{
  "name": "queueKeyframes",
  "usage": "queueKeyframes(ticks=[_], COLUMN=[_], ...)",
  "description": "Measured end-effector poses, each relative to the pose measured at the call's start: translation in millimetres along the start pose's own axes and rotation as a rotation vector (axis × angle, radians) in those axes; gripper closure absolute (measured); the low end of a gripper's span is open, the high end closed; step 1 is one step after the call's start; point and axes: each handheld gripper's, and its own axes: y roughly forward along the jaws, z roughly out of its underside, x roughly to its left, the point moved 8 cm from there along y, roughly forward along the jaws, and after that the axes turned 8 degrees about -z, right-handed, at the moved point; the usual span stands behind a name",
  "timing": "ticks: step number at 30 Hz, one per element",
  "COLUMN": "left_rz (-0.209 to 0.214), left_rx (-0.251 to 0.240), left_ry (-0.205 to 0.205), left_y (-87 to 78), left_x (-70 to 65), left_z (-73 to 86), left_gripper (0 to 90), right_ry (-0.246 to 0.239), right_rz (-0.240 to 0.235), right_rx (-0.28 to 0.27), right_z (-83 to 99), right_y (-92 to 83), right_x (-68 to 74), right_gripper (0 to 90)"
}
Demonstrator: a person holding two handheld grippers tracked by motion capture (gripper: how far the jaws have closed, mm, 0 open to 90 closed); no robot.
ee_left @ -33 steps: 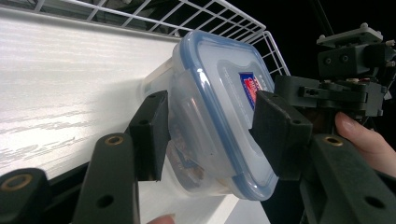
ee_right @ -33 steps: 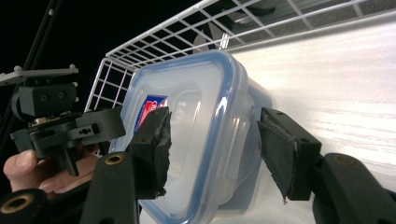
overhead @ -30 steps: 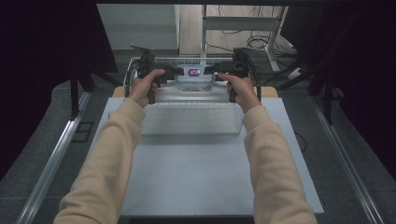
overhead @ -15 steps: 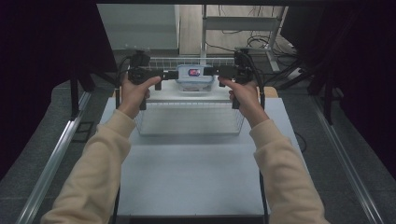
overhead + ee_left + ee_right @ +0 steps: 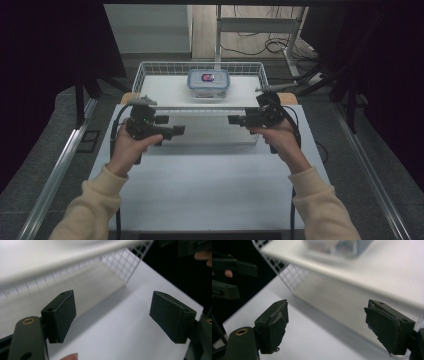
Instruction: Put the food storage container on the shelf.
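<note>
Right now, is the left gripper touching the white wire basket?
Apart. In the left gripper view, the left gripper stands open with only bare table between its jaws, and the white wire basket sits beyond them across a clear gap.

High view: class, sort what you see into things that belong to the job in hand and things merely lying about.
Job in hand:
wire basket
lidded container inside it
left gripper, open
right gripper, open

Lying about:
cables on the floor beyond the table
</note>
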Motion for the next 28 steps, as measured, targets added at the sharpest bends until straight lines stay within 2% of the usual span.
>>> queueKeyframes(ticks=[3,8,10,13,16,18,20,24,28], left_rz=[0.008,0.034,0.024,0.011,-0.009,-0.024,-0.024,-0.018,-0.039], left_rx=[0.02,0.062,0.095,0.137,0.148,0.152,0.147,0.145,0.149], left_ry=[-0.001,-0.035,-0.041,-0.039,-0.038,-0.029,-0.028,-0.031,-0.013], left_y=[0.8,12.3,19.6,26.7,29.6,30.6,30.5,30.4,32.3], left_x=[-2.0,-1.3,1.2,3.6,5.7,6.3,5.8,4.4,3.6], left_z=[29.6,78.9,96.9,116.0,124.8,126.9,127.0,128.0,132.2], left_gripper=[20.9,20.7,20.6,20.5,20.7,20.6,20.6,20.6,19.8], right_ry=[-0.039,-0.06,-0.053,-0.062,-0.06,-0.055,-0.04,-0.047,-0.036], right_rz=[0.002,-0.002,-0.016,-0.004,0.002,0.008,0.003,-0.003,-0.009], right_rx=[0.023,0.055,0.082,0.116,0.164,0.172,0.175,0.162,0.144], right_z=[27.4,78.2,97.4,123.3,144.9,151.5,153.6,152.1,153.4], right_y=[-3.9,-4.6,-1.0,5.9,14.1,17.2,19.1,18.3,17.9], right_x=[5.7,10.9,12.0,10.4,6.0,1.9,-0.3,1.4,0.0], right_gripper=[19.5,19.6,19.6,19.7,20.0,20.2,20.2,20.3,19.3])
